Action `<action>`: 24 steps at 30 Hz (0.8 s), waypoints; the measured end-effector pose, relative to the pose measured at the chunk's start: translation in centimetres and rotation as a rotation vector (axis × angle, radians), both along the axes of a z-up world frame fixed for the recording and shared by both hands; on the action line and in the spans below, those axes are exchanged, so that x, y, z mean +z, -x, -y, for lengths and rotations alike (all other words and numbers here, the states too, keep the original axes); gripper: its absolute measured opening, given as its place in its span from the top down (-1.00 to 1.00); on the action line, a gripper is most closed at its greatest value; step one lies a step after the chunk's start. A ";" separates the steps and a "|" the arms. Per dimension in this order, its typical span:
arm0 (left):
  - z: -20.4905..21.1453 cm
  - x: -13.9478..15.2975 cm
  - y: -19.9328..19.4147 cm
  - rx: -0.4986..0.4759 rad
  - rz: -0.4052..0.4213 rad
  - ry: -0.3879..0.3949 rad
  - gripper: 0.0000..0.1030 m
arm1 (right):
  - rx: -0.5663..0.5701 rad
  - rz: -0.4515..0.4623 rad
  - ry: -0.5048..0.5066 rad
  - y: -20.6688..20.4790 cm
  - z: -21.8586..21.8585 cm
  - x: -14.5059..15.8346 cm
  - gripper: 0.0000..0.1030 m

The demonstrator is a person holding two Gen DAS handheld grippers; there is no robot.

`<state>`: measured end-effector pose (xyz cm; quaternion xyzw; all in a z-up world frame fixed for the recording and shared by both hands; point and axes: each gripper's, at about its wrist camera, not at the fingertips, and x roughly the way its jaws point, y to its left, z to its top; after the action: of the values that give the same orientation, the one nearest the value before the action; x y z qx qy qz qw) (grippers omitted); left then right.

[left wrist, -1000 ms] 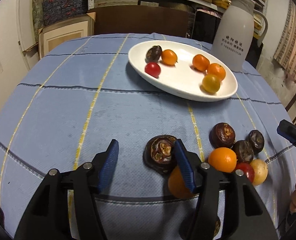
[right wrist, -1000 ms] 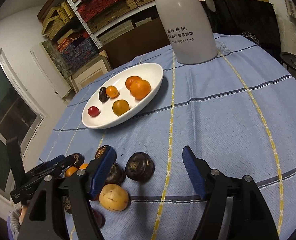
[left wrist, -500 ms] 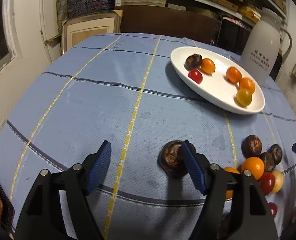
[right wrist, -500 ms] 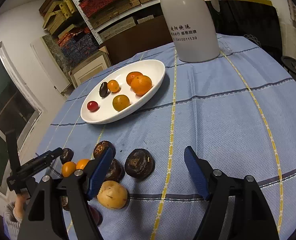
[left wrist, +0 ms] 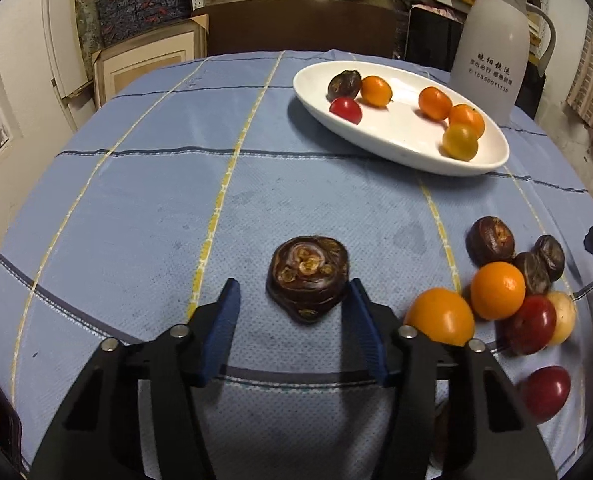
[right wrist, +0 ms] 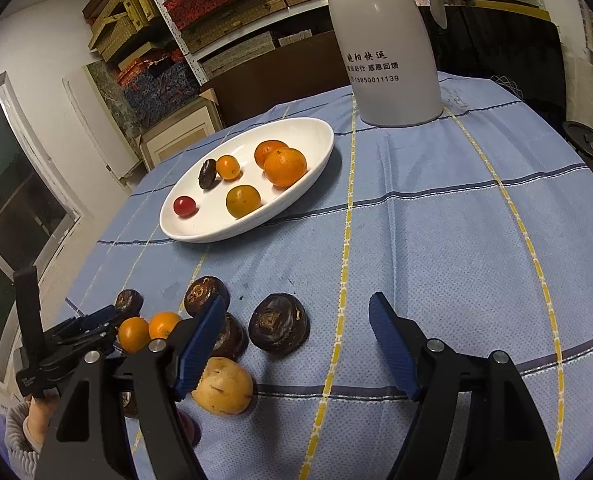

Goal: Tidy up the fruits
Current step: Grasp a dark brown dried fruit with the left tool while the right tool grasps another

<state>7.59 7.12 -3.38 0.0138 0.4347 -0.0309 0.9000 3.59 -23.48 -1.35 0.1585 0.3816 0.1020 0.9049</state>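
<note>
Blue checked tablecloth (left wrist: 136, 200); white plate (left wrist: 400, 148) already holds six fruits. Left gripper (left wrist: 294, 316) is spread wide around the dark brown fruit (left wrist: 308, 276), not clamped. Right gripper (right wrist: 296, 344) is agape, empty. Centring is advised, then gentle closing.

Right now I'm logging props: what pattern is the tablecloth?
Light blue tablecloth with yellow and dark-blue grid lines, best in the right wrist view.

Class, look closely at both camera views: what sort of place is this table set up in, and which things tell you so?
Probably a storeroom or workshop used as a living space: shelves stacked with flat boxes, a cardboard carton against the wall, and a cloth-covered table bearing a white plate of fruit.
</note>
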 end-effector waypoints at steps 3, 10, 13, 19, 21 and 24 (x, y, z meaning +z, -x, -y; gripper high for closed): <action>0.1 -0.1 -0.3 -0.008 0.002 0.005 0.09 | 0.003 -0.006 0.012 -0.1 -0.1 -0.2 -0.46; 0.4 0.0 -0.5 -0.035 0.006 0.008 0.22 | 0.039 -0.023 0.075 -0.2 -1.3 -0.6 -0.46; 0.5 0.0 -0.4 -0.037 0.006 0.003 0.22 | 0.052 -0.035 0.120 -0.4 -2.0 -1.1 -0.34; 0.7 -0.1 -0.4 -0.034 0.006 -0.007 0.21 | 0.077 -0.036 0.195 -1.0 -3.4 -1.9 -0.10; 0.7 -0.1 -0.4 -0.034 0.006 -0.007 0.21 | 0.085 -0.029 0.211 -1.0 -3.9 -1.9 -0.10; 0.7 -0.1 -0.4 -0.034 0.006 -0.007 0.21 | 0.104 -0.045 0.213 -1.5 -4.3 -2.2 -0.04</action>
<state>7.99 6.42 -3.43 0.0243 0.4317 -0.0450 0.9006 5.11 -19.18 -3.58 0.0437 0.4184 0.1039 0.9012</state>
